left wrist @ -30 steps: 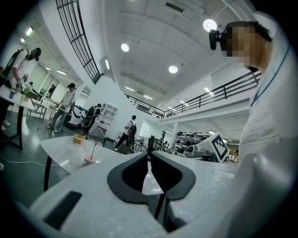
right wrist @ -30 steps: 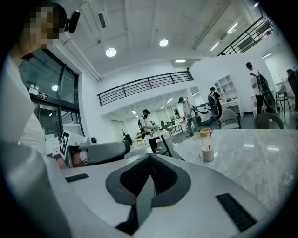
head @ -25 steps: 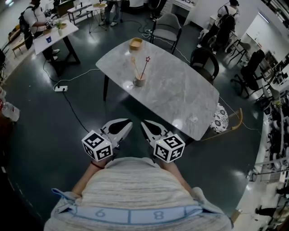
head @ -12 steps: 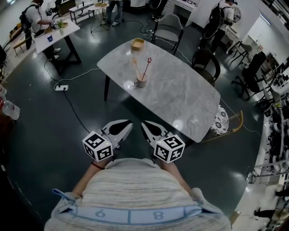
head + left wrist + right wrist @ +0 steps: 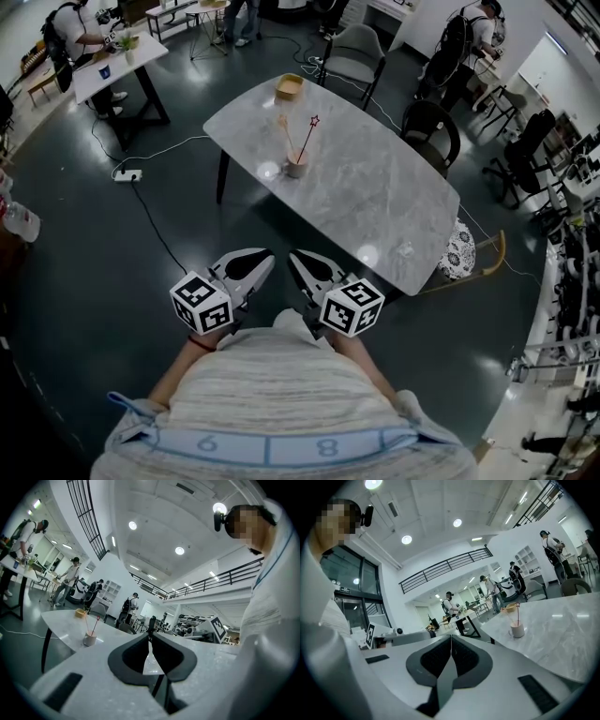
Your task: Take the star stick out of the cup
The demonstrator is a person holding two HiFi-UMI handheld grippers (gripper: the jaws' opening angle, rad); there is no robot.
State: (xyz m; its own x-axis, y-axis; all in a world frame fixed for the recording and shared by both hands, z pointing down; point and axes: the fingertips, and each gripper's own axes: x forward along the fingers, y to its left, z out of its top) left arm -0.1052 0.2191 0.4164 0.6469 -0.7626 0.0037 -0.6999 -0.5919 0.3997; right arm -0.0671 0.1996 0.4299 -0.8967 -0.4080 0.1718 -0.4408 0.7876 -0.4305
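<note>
Star stick [image 5: 306, 143]: leaning in the cup [image 5: 296, 169] on the table's [image 5: 375, 206] far left, well apart from me; I'm holding left gripper [image 5: 262, 258] and right gripper [image 5: 300, 260] clenched, empty, and judging it light, thin, snappable, best pinched mid-shaft.

Pale striped top [image 5: 281, 380] — white left gripper [image 5: 269, 254] and right gripper [image 5: 293, 254], black-and-white marker cubes [image 5: 201, 302].

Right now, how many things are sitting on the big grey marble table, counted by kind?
Small pale cup: 1
Thin sticks standing in that cup: 2 (red star-topped stick, plain pale stick)
Tan wooden container: 1
Total: 4
</note>
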